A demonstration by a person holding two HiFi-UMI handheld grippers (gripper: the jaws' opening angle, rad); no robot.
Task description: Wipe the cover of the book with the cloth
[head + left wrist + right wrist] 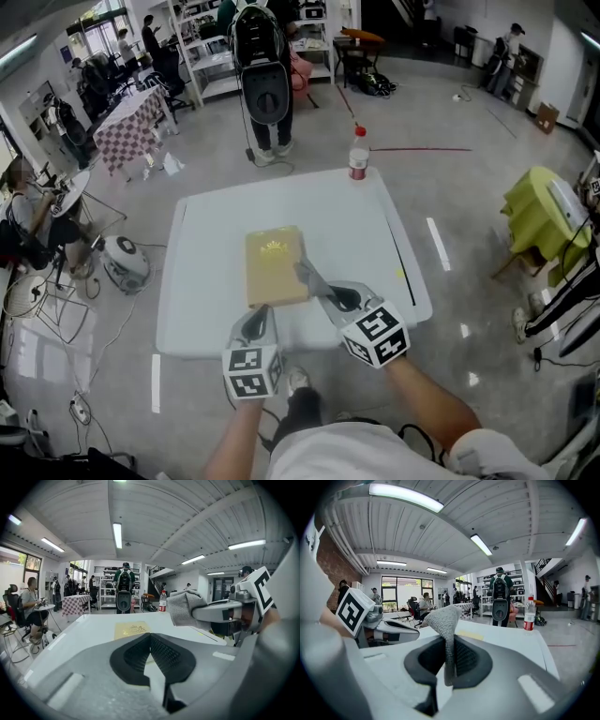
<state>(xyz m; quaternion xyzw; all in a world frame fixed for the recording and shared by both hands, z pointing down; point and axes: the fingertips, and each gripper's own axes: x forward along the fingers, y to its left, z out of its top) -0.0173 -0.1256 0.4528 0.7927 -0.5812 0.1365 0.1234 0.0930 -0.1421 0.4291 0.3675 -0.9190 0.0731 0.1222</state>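
My right tool (314, 281) pinches the grey cloth (444, 620) at the 5 o'clock corner of the book (275, 266), ready to rub. My left tool (256, 323), closed on nothing, hangs at 6 o'clock over the table (206, 309).

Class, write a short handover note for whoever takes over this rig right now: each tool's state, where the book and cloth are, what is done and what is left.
Left tool: shut and empty, low at the near edge of the white table, just short of the book.
Right tool: shut on the grey cloth, held at the book's near right corner. Whether the cloth touches the cover is not clear.
Book: closed, lying flat mid-table. A plastic bottle stands at the far edge.
Done: the cloth is in the right tool.
Left: wipe the cover. Whether any of it has been wiped cannot be told.
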